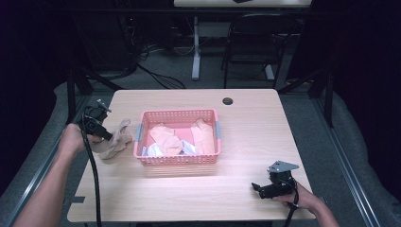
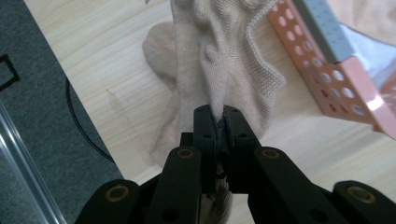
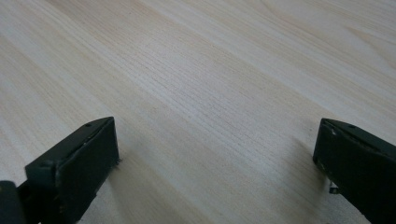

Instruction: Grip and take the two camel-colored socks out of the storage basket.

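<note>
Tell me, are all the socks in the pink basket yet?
Not quite. Several socks already lie inside the pink basket. The left gripper is shut on one beige sock, which hangs just outside the basket's left wall and touches the table. That one looks like the last to go in. The right gripper is open and holds nothing, low over bare wood.

- A light wooden tabletop has a round dark cable hole near its far edge.
- A black folding chair stands on the grey floor beyond the tabletop, beside a white table leg.
- Dark cables lie tangled on the floor to the left of that leg.
- Black stand legs flank the tabletop's far corners.
</note>
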Demonstrator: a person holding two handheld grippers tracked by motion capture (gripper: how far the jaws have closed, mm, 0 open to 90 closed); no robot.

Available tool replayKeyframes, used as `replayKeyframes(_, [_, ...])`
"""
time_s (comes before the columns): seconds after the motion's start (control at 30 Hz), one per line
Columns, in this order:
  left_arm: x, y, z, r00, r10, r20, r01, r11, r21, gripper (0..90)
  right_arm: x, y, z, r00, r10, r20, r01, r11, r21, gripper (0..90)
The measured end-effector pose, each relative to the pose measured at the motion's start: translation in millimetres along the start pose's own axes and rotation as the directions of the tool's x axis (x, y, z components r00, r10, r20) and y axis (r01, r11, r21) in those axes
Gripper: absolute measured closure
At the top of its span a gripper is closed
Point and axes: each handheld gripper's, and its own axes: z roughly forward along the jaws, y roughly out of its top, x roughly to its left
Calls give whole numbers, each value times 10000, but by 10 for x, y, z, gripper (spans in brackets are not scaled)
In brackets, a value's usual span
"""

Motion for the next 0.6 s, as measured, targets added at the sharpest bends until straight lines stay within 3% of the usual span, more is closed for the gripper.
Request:
replayKeyframes(0.27, [33, -39, 234, 9997, -235, -39, 235, 9997, 61, 844, 0, 0, 0, 10000, 0, 1, 0, 10000, -2, 0])
replayKeyframes(0.6, [73, -76, 524, 9964, -844, 62, 843, 9964, 64, 833, 0, 0, 0, 10000, -2, 2, 2, 10000, -1, 0])
